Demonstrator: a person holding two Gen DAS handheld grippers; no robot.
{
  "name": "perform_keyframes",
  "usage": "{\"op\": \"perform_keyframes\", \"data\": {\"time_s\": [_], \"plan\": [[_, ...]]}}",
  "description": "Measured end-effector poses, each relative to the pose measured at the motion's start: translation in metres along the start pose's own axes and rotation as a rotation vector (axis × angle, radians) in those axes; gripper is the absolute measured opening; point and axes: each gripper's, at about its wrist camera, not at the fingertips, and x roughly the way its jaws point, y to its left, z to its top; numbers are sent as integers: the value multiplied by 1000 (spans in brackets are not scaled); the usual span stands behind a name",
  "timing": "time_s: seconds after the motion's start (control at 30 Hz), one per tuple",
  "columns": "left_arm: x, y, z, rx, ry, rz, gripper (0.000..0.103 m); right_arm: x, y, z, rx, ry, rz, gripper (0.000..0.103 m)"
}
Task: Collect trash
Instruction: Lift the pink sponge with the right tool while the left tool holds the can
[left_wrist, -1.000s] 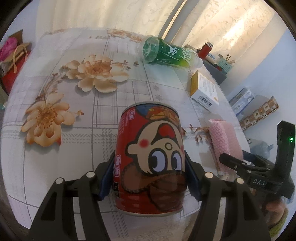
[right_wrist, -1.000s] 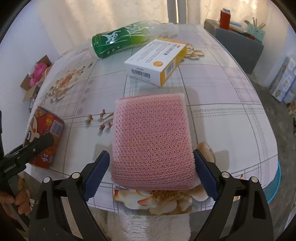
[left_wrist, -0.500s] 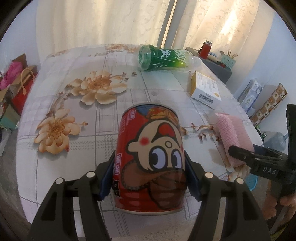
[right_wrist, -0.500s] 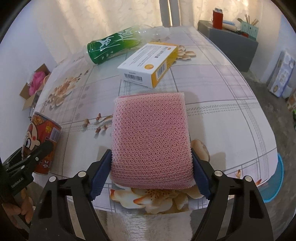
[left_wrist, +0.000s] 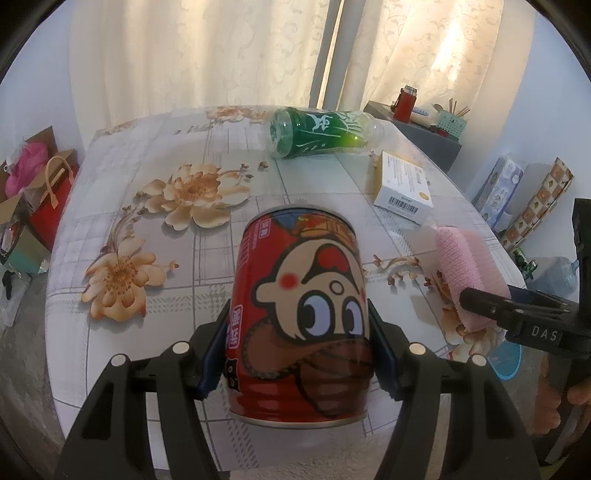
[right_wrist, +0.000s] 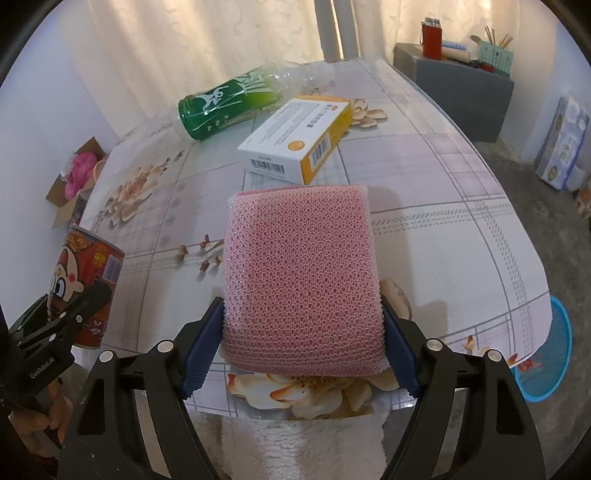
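Note:
My left gripper (left_wrist: 297, 350) is shut on a red cartoon can (left_wrist: 301, 314), held upright above the near table edge; the can also shows in the right wrist view (right_wrist: 86, 280). My right gripper (right_wrist: 303, 347) is shut on a pink mesh sponge (right_wrist: 301, 266), lifted over the table's near edge; the sponge also shows in the left wrist view (left_wrist: 467, 269). A green plastic bottle (right_wrist: 236, 101) lies on its side at the far part of the table. A white and yellow carton box (right_wrist: 295, 138) lies in front of it.
The floral tablecloth table (left_wrist: 155, 236) has rounded edges. A blue bin (right_wrist: 546, 354) sits on the floor by the right edge. A grey cabinet (right_wrist: 458, 85) with a red flask stands behind. Bags and boxes (left_wrist: 33, 199) stand on the floor at left.
Both grippers have risen and pulled back from the table, carrying the can and the sponge. The right gripper's fingers have closed onto the sponge sides.

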Motion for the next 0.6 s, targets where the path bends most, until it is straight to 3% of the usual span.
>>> {"op": "perform_keyframes", "data": {"time_s": [0.6], "plan": [[-12,1,2,-6,-36,-1,64,-10,1,2,12,-16,29,74]]}}
